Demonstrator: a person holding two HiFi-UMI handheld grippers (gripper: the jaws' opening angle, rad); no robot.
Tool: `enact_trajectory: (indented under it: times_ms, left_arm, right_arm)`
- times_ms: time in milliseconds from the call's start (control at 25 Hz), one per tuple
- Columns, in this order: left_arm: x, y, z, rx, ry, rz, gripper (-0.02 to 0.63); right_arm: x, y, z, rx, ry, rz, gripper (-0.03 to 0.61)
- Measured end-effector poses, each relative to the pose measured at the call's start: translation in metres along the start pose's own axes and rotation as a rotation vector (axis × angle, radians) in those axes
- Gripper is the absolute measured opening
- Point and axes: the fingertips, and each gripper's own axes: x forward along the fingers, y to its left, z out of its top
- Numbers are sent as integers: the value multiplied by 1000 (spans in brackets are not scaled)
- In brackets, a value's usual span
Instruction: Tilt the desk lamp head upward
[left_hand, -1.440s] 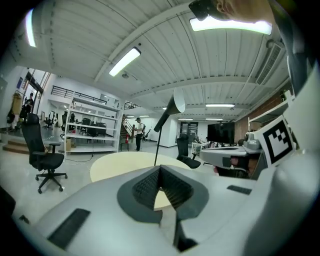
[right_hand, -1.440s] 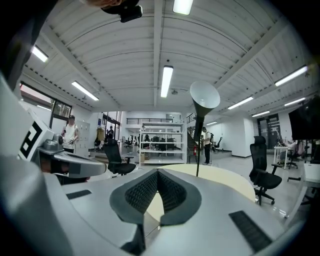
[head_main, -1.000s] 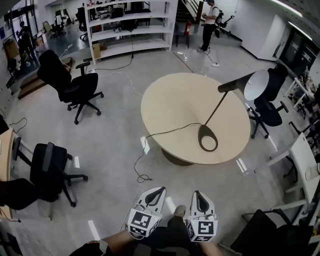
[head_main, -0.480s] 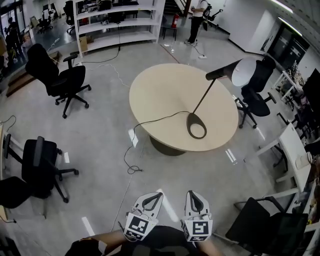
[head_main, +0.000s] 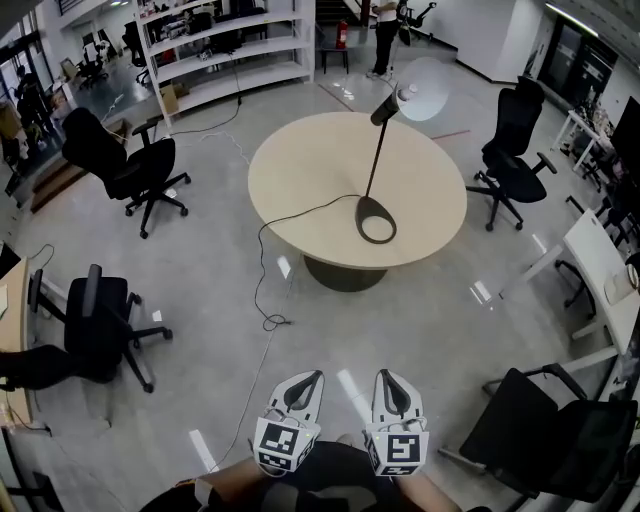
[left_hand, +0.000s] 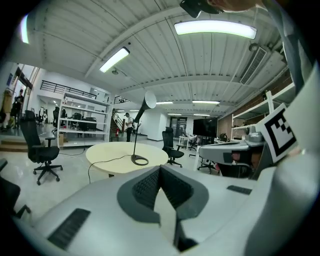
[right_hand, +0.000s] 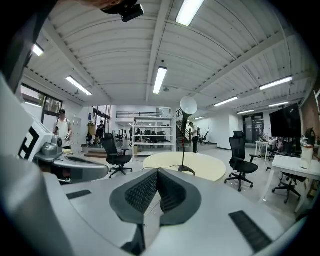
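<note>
Desk lamp (head_main: 377, 150): a black lamp standing on a round beige table (head_main: 300, 170). Its ring-shaped base (head_main: 376, 220) rests near the middle of the tabletop, a little toward the near edge. A thin stem rises from the base to the lamp head (head_main: 420, 88). The head's pale round face shows in the head view and in the right gripper view (right_hand: 188, 105). In the left gripper view the lamp (left_hand: 137, 135) is seen from the side, with the head angled off the top of the stem. A black cord (head_main: 290, 222) runs from the base leftward across the tabletop, over the table's edge and down to the floor.

Left gripper (head_main: 308, 377) and right gripper (head_main: 390, 377): held side by side low in the head view, close to the person's body. Both are well apart from the table and the lamp. In each gripper's own view, left (left_hand: 160, 169) and right (right_hand: 157, 171), the ribbed pads meet at the tips and nothing lies between them.

Surroundings: black office chairs stand on the grey floor around the table, one at far left (head_main: 125, 165), one at near left (head_main: 95, 335), one at right (head_main: 510, 140). White shelving (head_main: 225, 40) stands beyond the table, and a person (head_main: 385, 35) stands at the far end of the room.
</note>
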Motion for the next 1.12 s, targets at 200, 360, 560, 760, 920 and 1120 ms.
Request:
enact_trajectory:
  times_ms: [200, 360, 560, 760, 920, 1120]
  left_arm:
    - [-26, -58, -28, -5, 10, 64, 46]
    - [-43, -87, -36, 1, 2, 117, 46]
    - [-52, -107, -37, 1, -24, 148, 46]
    - [-54, -121, -48, -11, -15, 140, 46]
    - [-53, -125, -48, -17, -22, 137, 46]
    - [-59, -120, -39, -11, -41, 149, 46]
  right_arm:
    - [-56, -17, -23, 13, -15, 48, 15]
    - [-91, -26, -39, 9, -9, 75, 15]
    - [-114, -26, -44, 4, -10, 91, 15]
    - [-125, -29, -52, -2, -4, 93, 14]
    - [-127, -30, -60, 7, 20, 103, 14]
    - [-127, -25, -53, -5, 10, 114, 14]
